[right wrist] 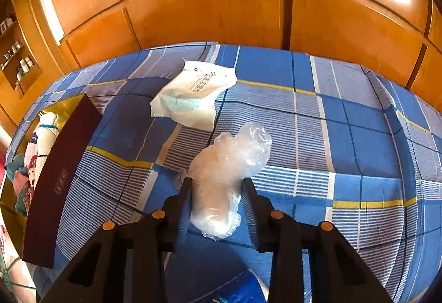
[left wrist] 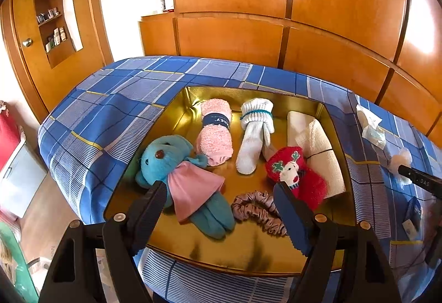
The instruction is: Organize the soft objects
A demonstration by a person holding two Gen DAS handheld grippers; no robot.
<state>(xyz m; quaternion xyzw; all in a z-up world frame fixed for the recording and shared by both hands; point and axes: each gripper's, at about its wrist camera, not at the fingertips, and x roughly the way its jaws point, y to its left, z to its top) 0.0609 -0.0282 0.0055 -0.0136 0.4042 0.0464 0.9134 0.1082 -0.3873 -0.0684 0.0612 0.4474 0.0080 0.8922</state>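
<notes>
The gold-lined box (left wrist: 176,120) on the plaid bed (left wrist: 116,98) holds a blue plush toy (left wrist: 176,164), a pink rolled towel (left wrist: 214,134), white socks (left wrist: 254,134), a red reindeer sock (left wrist: 292,175), a cream cloth roll (left wrist: 317,148) and a scrunchie (left wrist: 257,209). The left gripper (left wrist: 221,192) hangs spread above them, empty. The right gripper (right wrist: 216,181) seems to pinch a clear plastic-wrapped bundle (right wrist: 229,162) on the bed; its contents are unclear.

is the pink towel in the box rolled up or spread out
Rolled up: the pink towel lies as a tight roll with a dark band around it, inside the gold box.
</notes>
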